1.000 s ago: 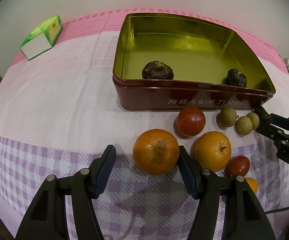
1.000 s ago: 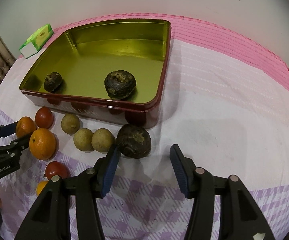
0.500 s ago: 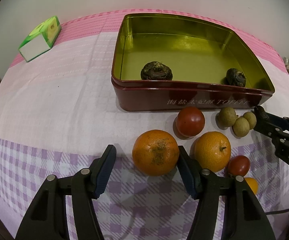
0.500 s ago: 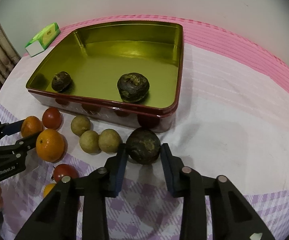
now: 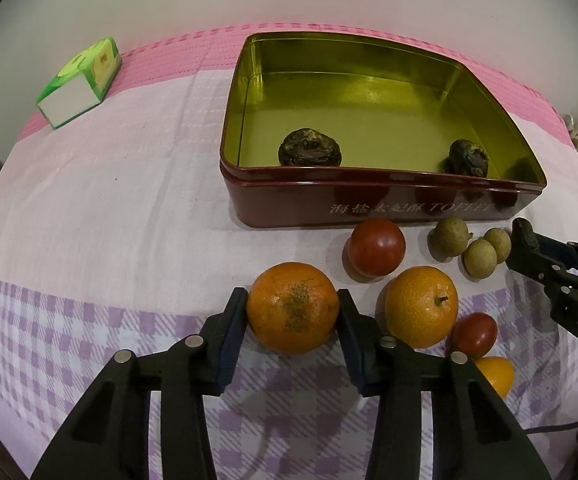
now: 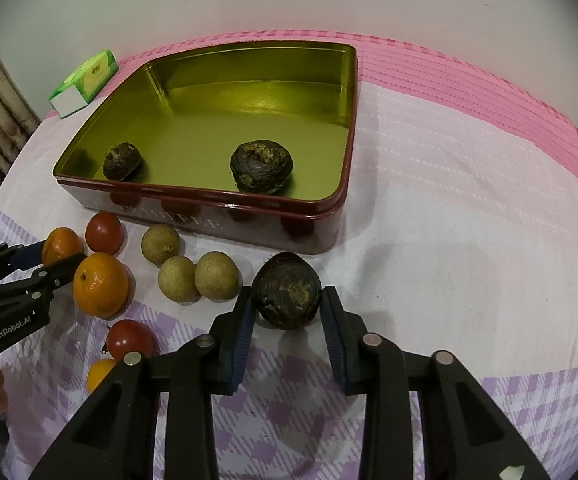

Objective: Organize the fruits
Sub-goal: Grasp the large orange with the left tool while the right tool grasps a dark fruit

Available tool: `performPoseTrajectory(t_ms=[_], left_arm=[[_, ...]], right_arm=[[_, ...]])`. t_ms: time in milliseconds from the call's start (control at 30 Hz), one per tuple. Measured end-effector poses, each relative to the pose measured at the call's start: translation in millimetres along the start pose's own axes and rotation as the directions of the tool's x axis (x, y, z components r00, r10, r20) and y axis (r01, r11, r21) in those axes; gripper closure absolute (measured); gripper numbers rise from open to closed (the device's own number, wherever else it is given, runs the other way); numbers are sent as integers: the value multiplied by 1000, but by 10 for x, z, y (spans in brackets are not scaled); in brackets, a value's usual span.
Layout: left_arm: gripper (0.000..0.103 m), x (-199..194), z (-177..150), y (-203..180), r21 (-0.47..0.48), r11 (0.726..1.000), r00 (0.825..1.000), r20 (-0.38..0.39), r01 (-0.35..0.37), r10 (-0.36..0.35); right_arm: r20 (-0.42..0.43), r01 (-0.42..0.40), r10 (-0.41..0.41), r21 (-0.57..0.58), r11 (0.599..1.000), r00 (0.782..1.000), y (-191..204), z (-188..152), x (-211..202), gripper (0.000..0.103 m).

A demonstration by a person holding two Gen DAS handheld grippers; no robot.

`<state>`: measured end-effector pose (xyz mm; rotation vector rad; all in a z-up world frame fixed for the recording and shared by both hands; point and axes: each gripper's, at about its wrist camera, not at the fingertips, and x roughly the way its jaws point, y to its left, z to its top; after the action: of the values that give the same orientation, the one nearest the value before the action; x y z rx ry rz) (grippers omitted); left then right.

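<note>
My left gripper (image 5: 292, 312) is shut on an orange (image 5: 292, 307) that rests on the cloth. My right gripper (image 6: 287, 305) is shut on a dark wrinkled fruit (image 6: 287, 290) just in front of the red tin (image 6: 321, 216). The tin (image 5: 389, 210) has a gold inside and holds two dark fruits (image 5: 310, 153) (image 5: 469, 158). A second orange (image 5: 421, 306), two tomatoes (image 5: 376, 246) (image 5: 475, 334), three brown longans (image 5: 479, 258) and a small yellow-orange fruit (image 5: 495, 374) lie on the cloth in front of the tin.
A green and white box (image 5: 79, 82) lies at the far left of the table near the wall. The cloth (image 6: 469, 220) is pink at the back, white in the middle and purple-checked at the front. The table edge curves away on both sides.
Both grippers have closed: the left on the orange, the right on the dark fruit after moving up around it. The fruits on the cloth have not moved.
</note>
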<state>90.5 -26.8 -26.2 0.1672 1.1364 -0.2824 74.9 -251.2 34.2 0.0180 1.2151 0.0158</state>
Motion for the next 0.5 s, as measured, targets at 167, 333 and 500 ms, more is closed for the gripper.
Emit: performPoseTrajectory(t_ms=[167, 333, 500], left_arm=[[58, -5, -4, 3, -6, 1000, 1000, 0, -2, 2], [58, -10, -4, 9, -4, 1000, 1000, 0, 0, 0], [58, -8, 2, 16, -4, 1000, 1000, -2, 0, 0]], right_arm=[[3, -1, 1, -3, 1000, 1000, -12, -17, -3, 69], [1, 5, -5, -5, 1000, 1000, 30, -2, -3, 69], [2, 3, -3, 4, 1000, 1000, 38, 19, 3, 69]])
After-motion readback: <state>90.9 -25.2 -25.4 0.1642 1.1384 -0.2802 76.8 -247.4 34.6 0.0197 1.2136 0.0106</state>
